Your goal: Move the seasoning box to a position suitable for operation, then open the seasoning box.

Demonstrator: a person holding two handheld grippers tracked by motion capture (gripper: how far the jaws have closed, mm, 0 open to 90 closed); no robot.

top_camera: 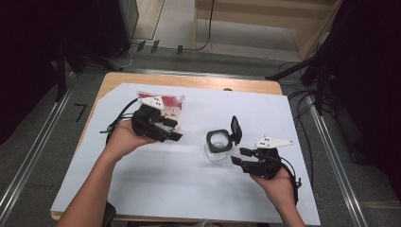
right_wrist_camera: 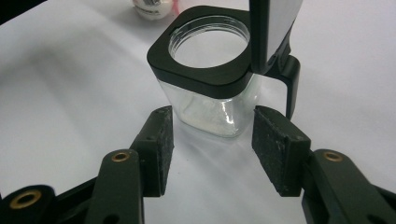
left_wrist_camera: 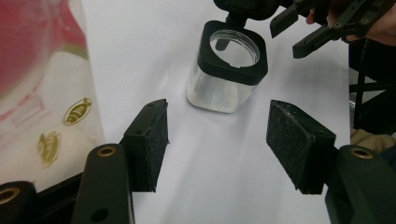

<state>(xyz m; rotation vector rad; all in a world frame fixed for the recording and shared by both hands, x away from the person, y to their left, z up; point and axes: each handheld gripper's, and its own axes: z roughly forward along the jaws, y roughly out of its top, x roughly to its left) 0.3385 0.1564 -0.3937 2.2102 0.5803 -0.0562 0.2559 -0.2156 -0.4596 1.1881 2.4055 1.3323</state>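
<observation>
A clear square jar point(top_camera: 218, 146) point(left_wrist_camera: 227, 70) point(right_wrist_camera: 208, 79) with a black collar stands on the white sheet, its hinged black lid point(top_camera: 235, 129) point(right_wrist_camera: 271, 28) flipped up. My right gripper point(top_camera: 243, 156) point(right_wrist_camera: 212, 140) is open, its jaws just short of the jar's base on either side. My left gripper point(top_camera: 173, 129) point(left_wrist_camera: 219, 140) is open and empty, farther left, pointing toward the jar. A red and white packet point(top_camera: 163, 102) point(left_wrist_camera: 42, 84) lies on the sheet beside and behind the left gripper.
The white sheet point(top_camera: 189, 189) covers most of the wooden table point(top_camera: 113, 80). Grey floor, metal rails and cables surround the table. A small white and pink object point(right_wrist_camera: 152, 8) lies beyond the jar in the right gripper view.
</observation>
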